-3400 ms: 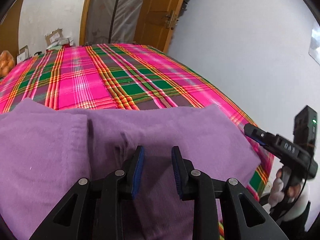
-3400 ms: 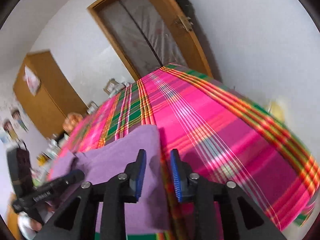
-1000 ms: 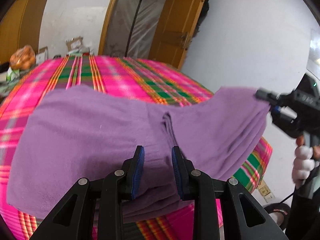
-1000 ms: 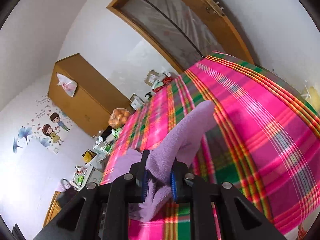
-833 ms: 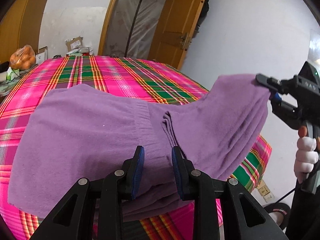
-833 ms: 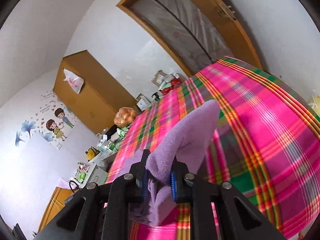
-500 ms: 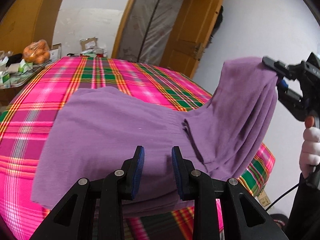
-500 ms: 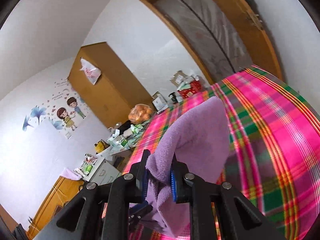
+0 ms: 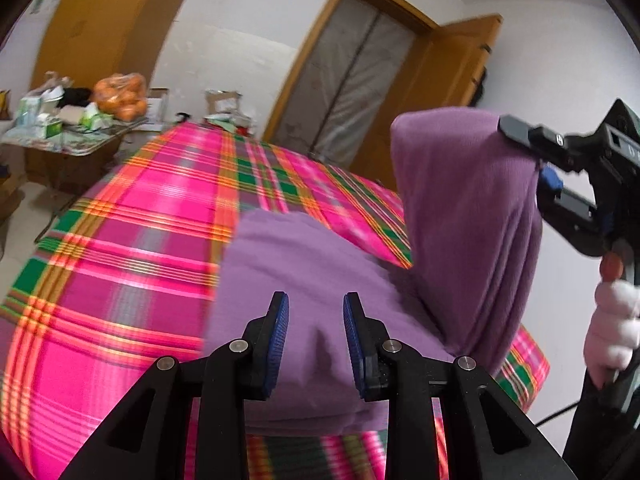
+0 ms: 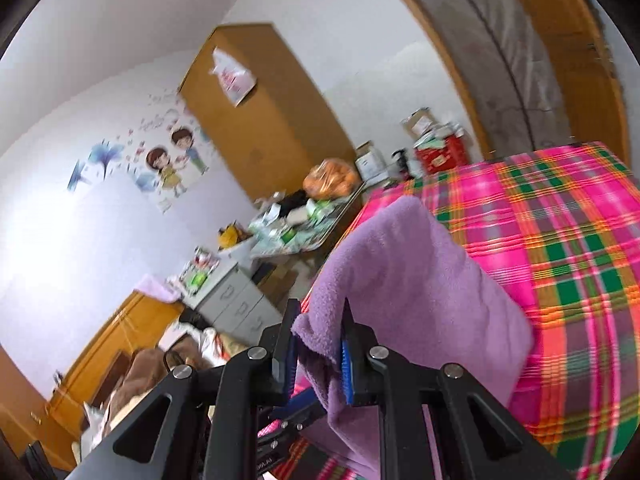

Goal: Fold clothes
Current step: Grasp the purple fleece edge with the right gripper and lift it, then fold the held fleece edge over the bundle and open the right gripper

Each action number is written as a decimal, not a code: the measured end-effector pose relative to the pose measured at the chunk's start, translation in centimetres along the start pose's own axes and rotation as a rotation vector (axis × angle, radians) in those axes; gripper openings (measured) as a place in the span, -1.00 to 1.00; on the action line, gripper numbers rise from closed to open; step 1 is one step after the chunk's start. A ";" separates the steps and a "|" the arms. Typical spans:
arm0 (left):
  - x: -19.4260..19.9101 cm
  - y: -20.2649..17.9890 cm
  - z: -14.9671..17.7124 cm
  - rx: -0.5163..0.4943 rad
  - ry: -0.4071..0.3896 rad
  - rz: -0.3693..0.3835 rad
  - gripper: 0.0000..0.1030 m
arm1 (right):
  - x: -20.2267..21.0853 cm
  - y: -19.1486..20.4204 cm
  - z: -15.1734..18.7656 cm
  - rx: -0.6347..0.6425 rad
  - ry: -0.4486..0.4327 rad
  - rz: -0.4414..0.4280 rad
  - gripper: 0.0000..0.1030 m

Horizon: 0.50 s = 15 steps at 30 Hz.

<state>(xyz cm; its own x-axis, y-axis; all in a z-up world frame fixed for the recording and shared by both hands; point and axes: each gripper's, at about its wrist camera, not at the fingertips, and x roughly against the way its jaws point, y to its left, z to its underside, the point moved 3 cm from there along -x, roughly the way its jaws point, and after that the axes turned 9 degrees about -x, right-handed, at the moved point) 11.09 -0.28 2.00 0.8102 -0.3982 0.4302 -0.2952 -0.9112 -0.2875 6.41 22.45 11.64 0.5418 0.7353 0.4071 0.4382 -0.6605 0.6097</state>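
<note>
1. Left wrist view: the left gripper (image 9: 314, 334) hangs over the cloth (image 9: 304, 280), its blue-padded jaws apart with nothing between them. The purple cloth lies bunched on the near part of the plaid bed (image 9: 132, 248), just beyond and below the fingertips. One end of it rises in a tall fold at right, pinched at the top by the right gripper (image 9: 536, 160), which a white-gloved hand (image 9: 610, 328) holds. The bed's pattern is smeared by blur, and the cloth's near edge is cut off behind the gripper body.
2. Right wrist view: the right gripper (image 10: 318, 344) is clamped on a thick fold of the cloth (image 10: 416, 280); fabric fills the gap between its pads and drapes away to the right over the bed (image 10: 576, 240). The left gripper shows only as a dark piece below the fold, mostly hidden. The room behind is blurred.
</note>
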 end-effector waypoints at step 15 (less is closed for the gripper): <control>3.9 7.8 -0.4 0.128 -0.095 -0.103 -0.43 | -12.2 -0.9 8.6 -0.006 0.338 0.046 -0.42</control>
<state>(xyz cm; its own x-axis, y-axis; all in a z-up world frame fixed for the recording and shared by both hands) 11.75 -8.96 1.78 0.8788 -0.2858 0.3821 -0.1461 -0.9234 -0.3548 5.60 12.77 0.28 0.2918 0.7144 0.6360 0.4144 -0.6937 0.5891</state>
